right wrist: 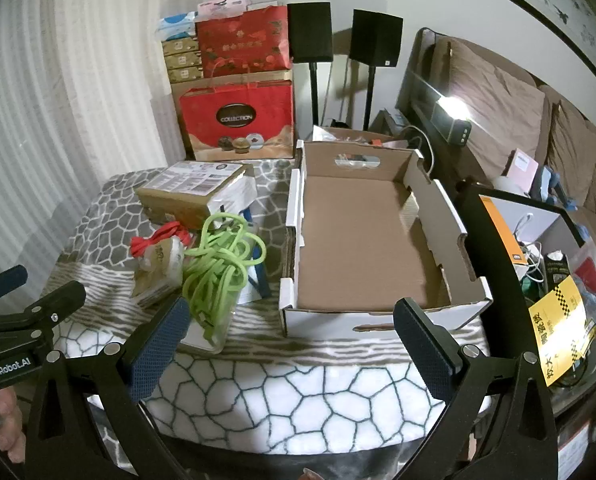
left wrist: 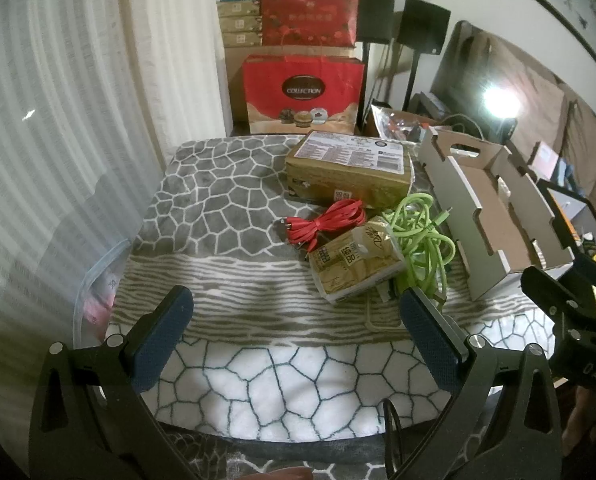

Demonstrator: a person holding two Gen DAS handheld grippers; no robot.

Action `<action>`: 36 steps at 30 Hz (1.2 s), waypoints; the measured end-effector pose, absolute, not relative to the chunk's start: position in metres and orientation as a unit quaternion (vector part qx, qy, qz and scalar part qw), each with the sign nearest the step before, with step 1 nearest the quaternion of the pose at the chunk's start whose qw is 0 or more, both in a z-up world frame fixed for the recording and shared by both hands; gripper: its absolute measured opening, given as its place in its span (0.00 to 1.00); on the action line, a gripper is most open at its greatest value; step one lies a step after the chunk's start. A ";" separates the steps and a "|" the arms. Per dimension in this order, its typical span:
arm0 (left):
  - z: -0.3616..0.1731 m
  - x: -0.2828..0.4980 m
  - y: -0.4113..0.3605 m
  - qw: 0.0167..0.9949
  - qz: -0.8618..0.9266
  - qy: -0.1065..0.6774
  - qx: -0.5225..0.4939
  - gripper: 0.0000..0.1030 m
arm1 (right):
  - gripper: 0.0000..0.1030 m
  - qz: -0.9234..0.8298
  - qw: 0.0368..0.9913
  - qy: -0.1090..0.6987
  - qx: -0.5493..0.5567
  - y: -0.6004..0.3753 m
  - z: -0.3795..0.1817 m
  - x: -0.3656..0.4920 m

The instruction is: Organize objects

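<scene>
On a stone-patterned blanket lie a coiled red cable, a tangled green cable, a small tan packet and a flat gold box. An open white cardboard tray stands to their right, its brown floor bare. My left gripper hovers open over the blanket's near part, short of the packet. Open as well, my right gripper hangs in front of the tray's near wall, with the green cable just left of it. Nothing sits between either pair of fingers.
Red gift bags and stacked boxes stand against the far wall by a curtain. Two black speakers on stands are behind the tray. A sofa and a cluttered side table are at the right.
</scene>
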State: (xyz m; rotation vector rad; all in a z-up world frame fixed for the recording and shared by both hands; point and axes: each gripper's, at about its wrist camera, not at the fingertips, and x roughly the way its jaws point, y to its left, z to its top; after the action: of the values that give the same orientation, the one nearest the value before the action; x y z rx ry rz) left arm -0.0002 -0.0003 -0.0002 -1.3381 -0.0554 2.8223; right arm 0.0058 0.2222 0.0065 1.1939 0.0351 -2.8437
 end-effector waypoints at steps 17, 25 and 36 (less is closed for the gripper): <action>-0.004 0.001 0.003 0.009 0.903 -0.017 -0.430 1.00 | 1.00 -0.921 0.029 0.012 0.388 0.220 0.005 0.006; -0.008 -0.001 0.000 0.008 0.903 -0.016 -0.430 1.00 | 1.00 -0.921 0.030 0.011 0.387 0.221 0.006 0.006; -0.008 -0.001 0.000 0.009 0.902 -0.016 -0.431 1.00 | 1.00 -0.922 0.030 0.011 0.387 0.221 0.006 0.005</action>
State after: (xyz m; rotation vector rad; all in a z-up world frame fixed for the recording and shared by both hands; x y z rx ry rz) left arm -0.0015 -0.0002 -0.0081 -1.3463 -0.0510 2.8186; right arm 0.0054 0.2210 0.0056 1.1920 0.0336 -2.8414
